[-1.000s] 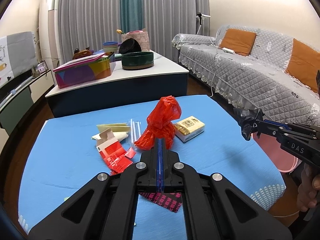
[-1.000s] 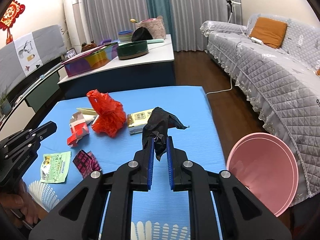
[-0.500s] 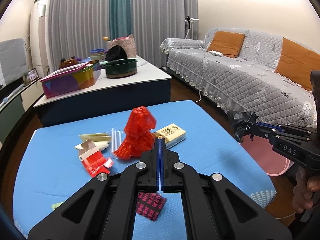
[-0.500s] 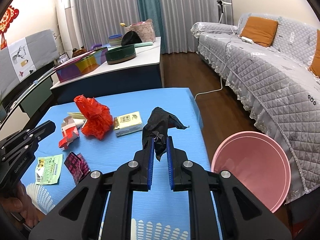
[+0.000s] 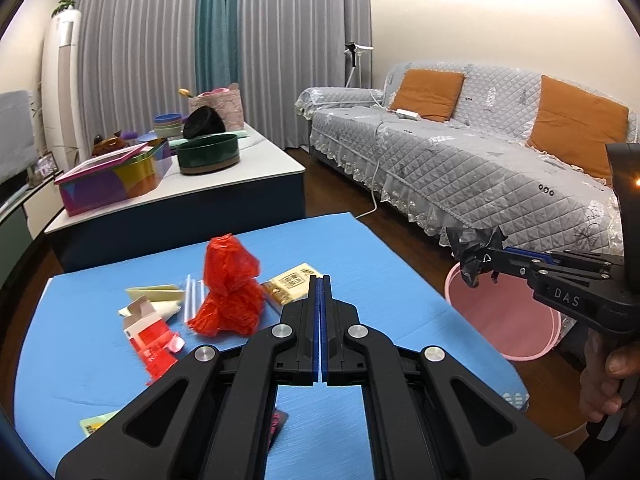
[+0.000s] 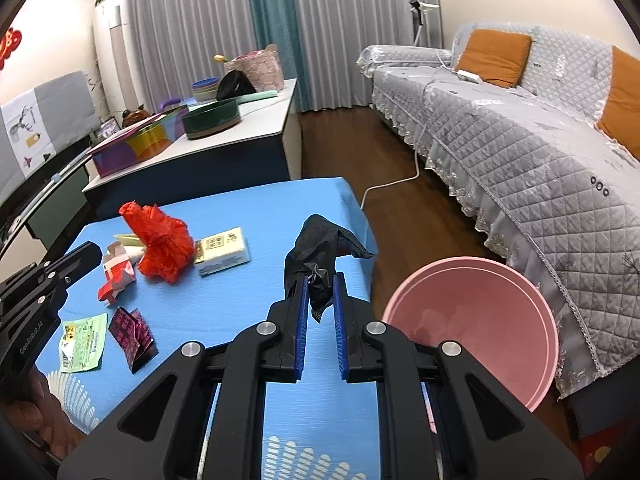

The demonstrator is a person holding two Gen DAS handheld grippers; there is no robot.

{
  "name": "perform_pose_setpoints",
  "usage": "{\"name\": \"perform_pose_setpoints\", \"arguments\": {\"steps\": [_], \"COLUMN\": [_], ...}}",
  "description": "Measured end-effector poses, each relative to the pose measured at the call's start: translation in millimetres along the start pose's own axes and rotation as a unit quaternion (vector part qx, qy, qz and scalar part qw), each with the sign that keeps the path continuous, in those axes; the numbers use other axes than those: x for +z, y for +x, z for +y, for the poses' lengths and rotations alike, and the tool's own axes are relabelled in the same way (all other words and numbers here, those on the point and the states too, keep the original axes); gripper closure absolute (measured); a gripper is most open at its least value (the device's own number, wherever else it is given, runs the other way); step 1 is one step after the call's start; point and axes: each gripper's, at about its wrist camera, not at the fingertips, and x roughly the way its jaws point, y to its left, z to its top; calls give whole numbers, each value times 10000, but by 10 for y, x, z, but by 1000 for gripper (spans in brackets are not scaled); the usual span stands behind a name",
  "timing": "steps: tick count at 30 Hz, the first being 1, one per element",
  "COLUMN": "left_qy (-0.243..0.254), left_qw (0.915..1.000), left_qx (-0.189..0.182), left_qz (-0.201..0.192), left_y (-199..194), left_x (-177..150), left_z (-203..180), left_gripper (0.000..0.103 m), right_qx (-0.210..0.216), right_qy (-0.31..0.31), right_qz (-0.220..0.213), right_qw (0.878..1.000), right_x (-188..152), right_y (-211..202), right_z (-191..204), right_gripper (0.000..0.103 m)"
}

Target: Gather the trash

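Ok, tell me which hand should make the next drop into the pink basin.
Right. The right tool is already shut on the black plastic bag, close beside the pink basin on the floor. The left tool is shut with nothing in it, over the blue table.

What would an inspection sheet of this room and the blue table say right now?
Surface: blue table, litter gathered on its left half in the right wrist view.
Job's things: red plastic bag, yellow tissue pack, red-and-white carton, green packet, dark pink wrapper, clear straws; pink bin on the floor beside the table.
Clutter: colourful box and green round tin on the white table behind.
Grippers: left gripper shut, empty; right gripper clamps a black plastic bag.
Cables: white cord across the floor to the sofa.
Surroundings: grey sofa, orange cushions, curtains.
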Motion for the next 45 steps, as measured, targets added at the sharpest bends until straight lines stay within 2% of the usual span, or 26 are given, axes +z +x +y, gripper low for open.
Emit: {"name": "perform_pose_setpoints", "arguments": {"steps": [3, 6, 8, 10, 11, 12, 13, 14, 18, 21, 23, 25, 27, 29, 30, 32, 33, 41, 44, 45], "left_qy": [42, 121, 214, 264, 230, 139, 49, -101, -465, -382, -339, -299, -227, -194, -209, -251, -255, -287, -272, -252], "left_qw": [10000, 9999, 9995, 9976, 9965, 9949, 9933, 9902, 9718, 9602, 9576, 9577, 9576, 9561, 9555, 9550, 9550, 9583, 9594, 9596], "left_qx": [-38, -55, 157, 549, 701, 890, 1040, 1278, 2059, 2419, 2465, 2445, 2416, 2439, 2443, 2458, 2468, 2589, 2487, 2389], "left_qz": [-71, 49, 193, 316, 383, 457, 498, 552, 1053, 1346, 1452, 1490, 1554, 1614, 1640, 1638, 1623, 1173, 1304, 1464], "left_y": [-10, 49, 119, 179, 205, 234, 249, 273, 481, 675, 775, 841, 915, 950, 957, 933, 914, 697, 711, 765], "left_x": [19, 10, -36, -93, -106, -119, -128, -148, -274, -361, -391, -400, -398, -397, -397, -414, -404, -254, -270, -305], "left_z": [-75, -149, -189, -160, -109, -21, 57, 184, 629, 807, 870, 892, 893, 900, 919, 925, 934, 904, 908, 906], "left_gripper": [103, 103, 102, 99, 82, 71, 45, 37, 37, 37, 37, 40, 56, 80, 82, 99, 102, 103, 103, 101], "right_qx": [-43, -74, -76, -74, -75, -72, -58, -29, 75, 150, 178, 195, 201, 198, 197, 200, 205, 238, 251, 255], "right_qy": [44, 117, 182, 197, 207, 219, 241, 268, 243, 185, 149, 138, 139, 128, 119, 124, 128, 86, 75, 73], "right_qz": [-24, -26, -25, -24, -16, -2, 24, 50, 31, 1, 2, 33, 69, 85, 92, 93, 93, 65, 64, 63], "right_qw": [10000, 9999, 9998, 9998, 9998, 9997, 9997, 9996, 9997, 9997, 9997, 9997, 9997, 9997, 9997, 9997, 9997, 9997, 9996, 9996], "right_x": [5, 3, 10, 17, 18, 16, 16, 21, 65, 91, 98, 97, 93, 91, 91, 93, 95, 101, 98, 95], "right_y": [-33, -56, -69, -70, -65, -58, -44, -29, -2, 7, 25, 61, 95, 116, 126, 133, 135, 120, 99, 88], "right_z": [-65, -150, -208, -234, -247, -247, -248, -244, -159, -88, -54, -38, -30, -23, -24, -23, -25, 23, 37, 40], "right_gripper": [90, 90, 90, 90, 90, 90, 90, 90, 90, 90, 90, 90, 90, 90, 90, 90, 90, 90, 90, 90]}}
